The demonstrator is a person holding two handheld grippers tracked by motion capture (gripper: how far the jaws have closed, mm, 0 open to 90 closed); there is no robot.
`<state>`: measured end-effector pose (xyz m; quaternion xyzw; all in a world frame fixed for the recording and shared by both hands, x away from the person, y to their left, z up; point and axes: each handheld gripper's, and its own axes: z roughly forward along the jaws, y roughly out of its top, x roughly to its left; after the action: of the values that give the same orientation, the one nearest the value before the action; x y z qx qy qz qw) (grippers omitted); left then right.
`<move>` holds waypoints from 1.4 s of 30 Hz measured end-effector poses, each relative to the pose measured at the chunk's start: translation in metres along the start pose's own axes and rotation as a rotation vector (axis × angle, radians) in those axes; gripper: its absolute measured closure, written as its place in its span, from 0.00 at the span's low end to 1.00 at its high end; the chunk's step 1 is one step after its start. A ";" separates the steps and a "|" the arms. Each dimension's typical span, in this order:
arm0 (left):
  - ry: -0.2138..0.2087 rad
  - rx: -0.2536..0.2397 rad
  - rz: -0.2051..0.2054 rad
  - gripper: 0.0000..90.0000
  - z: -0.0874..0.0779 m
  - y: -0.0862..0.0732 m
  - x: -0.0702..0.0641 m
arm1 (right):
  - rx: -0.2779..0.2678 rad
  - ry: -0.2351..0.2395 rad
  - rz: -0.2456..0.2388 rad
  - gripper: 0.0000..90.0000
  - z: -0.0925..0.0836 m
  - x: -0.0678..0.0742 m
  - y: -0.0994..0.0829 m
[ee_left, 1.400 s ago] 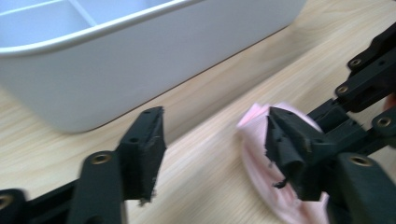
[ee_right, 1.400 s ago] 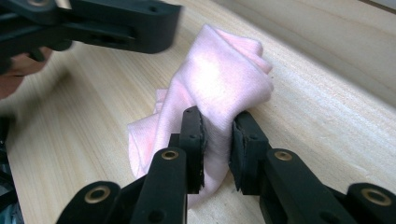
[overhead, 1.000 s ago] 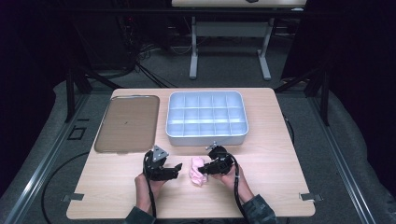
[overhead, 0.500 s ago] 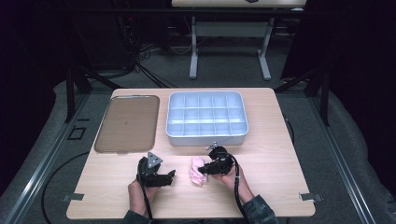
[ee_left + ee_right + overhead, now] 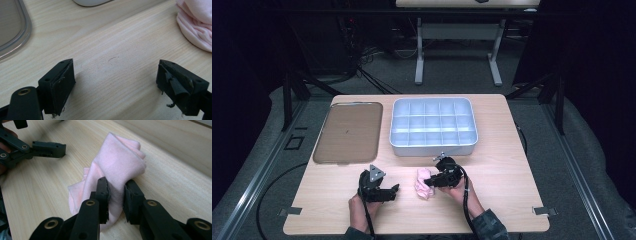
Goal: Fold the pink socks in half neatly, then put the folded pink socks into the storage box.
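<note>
Two grippers work at the near edge of the bench, with a small pink cloth lying between them, roughly midway along that edge. The right gripper has its fingers pinching a fold of the cloth, which bunches up beyond them. The left gripper sits just left of the cloth, apart from it; its fingers have just been opening and now stand spread, with only bare wood between them.

Judged from this, the step in hand is folding or gathering the cloth: one side is secured and the free gripper has let go to take a fresh hold. The next move would call for the left gripper to travel toward the loose edge of the cloth, seen at the upper right of the left gripper view, and close on a single layer without dragging the pile.

Farther back stand a white divided tray toward the far right and a flat brownish lid toward the far left. Neither lies between the grippers and the cloth.
</note>
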<state>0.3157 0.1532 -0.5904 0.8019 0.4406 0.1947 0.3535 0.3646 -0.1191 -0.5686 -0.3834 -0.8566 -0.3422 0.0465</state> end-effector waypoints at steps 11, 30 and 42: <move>0.000 0.001 0.001 0.16 0.000 0.000 0.000 | -0.019 0.001 -0.001 0.85 0.001 0.001 -0.002; 0.011 0.000 -0.007 0.16 0.001 0.000 -0.001 | -0.043 0.007 -0.024 0.87 -0.003 0.002 -0.005; 0.011 0.000 -0.006 0.16 0.001 0.000 -0.001 | -0.086 0.014 -0.054 0.90 -0.006 0.007 -0.006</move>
<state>0.3156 0.1518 -0.5906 0.7996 0.4449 0.1979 0.3515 0.3541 -0.1212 -0.5646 -0.3596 -0.8508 -0.3822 0.0266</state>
